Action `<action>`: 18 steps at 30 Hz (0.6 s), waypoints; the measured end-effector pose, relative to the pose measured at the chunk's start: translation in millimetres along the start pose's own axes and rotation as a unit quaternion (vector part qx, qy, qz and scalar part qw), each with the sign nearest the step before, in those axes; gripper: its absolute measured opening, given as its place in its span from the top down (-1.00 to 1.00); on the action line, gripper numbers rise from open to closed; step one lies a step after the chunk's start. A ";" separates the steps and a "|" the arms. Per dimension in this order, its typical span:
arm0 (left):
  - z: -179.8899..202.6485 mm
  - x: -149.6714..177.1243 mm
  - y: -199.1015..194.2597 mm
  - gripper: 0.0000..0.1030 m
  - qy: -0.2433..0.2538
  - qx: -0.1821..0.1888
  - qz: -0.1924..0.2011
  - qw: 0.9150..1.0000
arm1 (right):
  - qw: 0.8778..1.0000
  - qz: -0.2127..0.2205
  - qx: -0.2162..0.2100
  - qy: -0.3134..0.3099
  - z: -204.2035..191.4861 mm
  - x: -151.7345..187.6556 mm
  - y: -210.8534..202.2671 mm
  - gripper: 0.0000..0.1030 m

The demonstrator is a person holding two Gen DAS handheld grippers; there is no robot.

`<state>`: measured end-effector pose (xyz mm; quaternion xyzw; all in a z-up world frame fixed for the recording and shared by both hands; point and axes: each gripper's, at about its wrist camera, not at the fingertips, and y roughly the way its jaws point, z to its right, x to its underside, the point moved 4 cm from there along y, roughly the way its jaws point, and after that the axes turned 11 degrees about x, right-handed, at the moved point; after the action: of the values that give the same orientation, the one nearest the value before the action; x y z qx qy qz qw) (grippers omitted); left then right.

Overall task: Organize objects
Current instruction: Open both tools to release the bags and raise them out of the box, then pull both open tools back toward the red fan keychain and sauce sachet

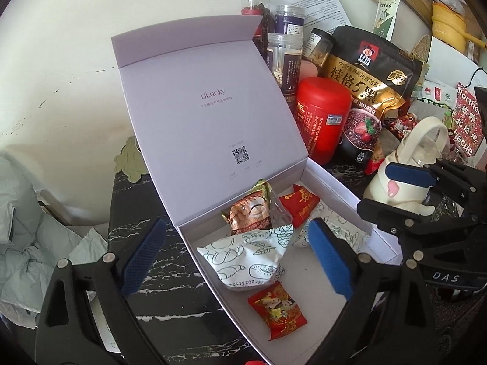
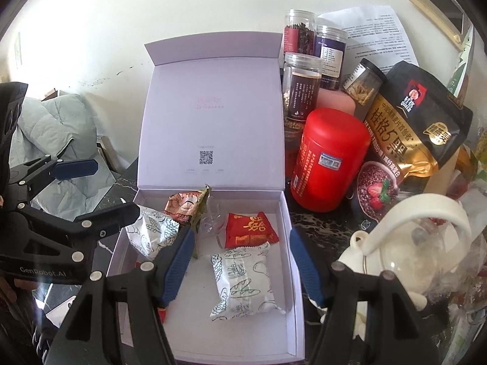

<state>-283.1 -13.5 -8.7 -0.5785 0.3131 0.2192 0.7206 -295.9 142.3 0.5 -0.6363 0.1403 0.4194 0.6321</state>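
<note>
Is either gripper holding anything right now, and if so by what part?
Nothing is held. The left gripper and right gripper both hover open above the box; the snack packets lie loose inside.

- The box [image 2: 210,115] is pale purple inside.
- In the box, two packets [image 2: 243,283] are white with dark bread drawings.
- Beside the box, the can [image 2: 328,158] is bright red.

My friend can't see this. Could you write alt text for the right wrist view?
An open white box holds five wrapped snacks, with the open right gripper above it. A red canister, jars and an oats bag crowd the right; the left gripper shows at left.
</note>
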 end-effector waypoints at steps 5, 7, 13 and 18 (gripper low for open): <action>4.9 8.3 -28.1 -0.86 0.005 -0.003 0.008 1.000 | 1.000 0.012 0.003 0.002 -4.8 3.6 -30.3 -0.41; 7.0 12.7 -39.3 -0.86 0.003 0.001 0.010 1.000 | 1.000 0.017 0.002 0.002 -7.4 5.2 -41.7 -0.43; 13.5 24.5 -69.8 -0.86 0.006 -0.007 0.022 1.000 | 1.000 0.029 0.001 -0.001 -15.3 11.2 -71.8 -0.46; 18.9 32.9 -90.5 -0.86 0.007 -0.016 0.031 0.999 | 0.999 0.035 0.000 0.000 -20.4 18.5 -91.7 -0.46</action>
<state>-194.7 -17.9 33.7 -0.5817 0.3324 0.2419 0.7018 -212.4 144.8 47.3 -0.6309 0.1623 0.4415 0.6170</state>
